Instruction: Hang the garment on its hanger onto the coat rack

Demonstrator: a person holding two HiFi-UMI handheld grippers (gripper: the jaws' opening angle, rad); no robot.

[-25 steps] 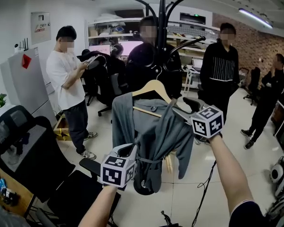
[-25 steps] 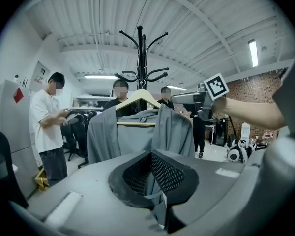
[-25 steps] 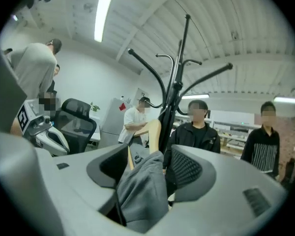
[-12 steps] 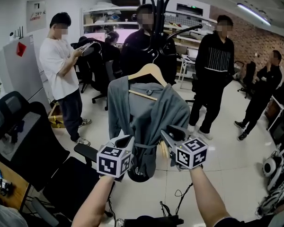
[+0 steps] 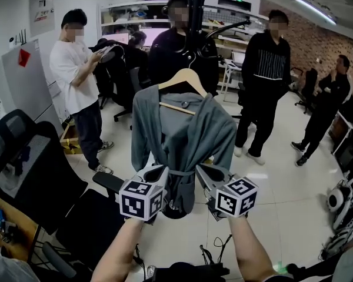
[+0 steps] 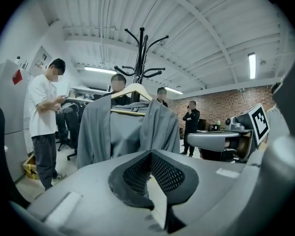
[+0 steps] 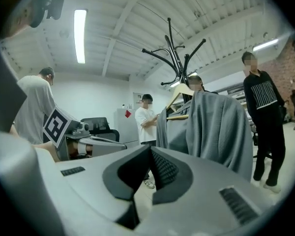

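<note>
My right gripper (image 5: pixel 205 173) has just been closing on nothing; its jaws are clenched and empty. My left gripper (image 5: pixel 157 173) is clenched and empty too. Both sit low, just in front of the hem of the grey garment (image 5: pixel 179 131), which hangs on its wooden hanger (image 5: pixel 185 80) from the coat rack (image 5: pixel 195 16). I judge the hanging done. I should draw straight back and brush no fabric, so nothing tugs the hanger loose.

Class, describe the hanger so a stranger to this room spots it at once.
Find the tall black coat rack mid-room. On it hangs a grey garment, with the hanger inside its shoulders. Pale wood sets it apart from black rack and grey cloth.
</note>
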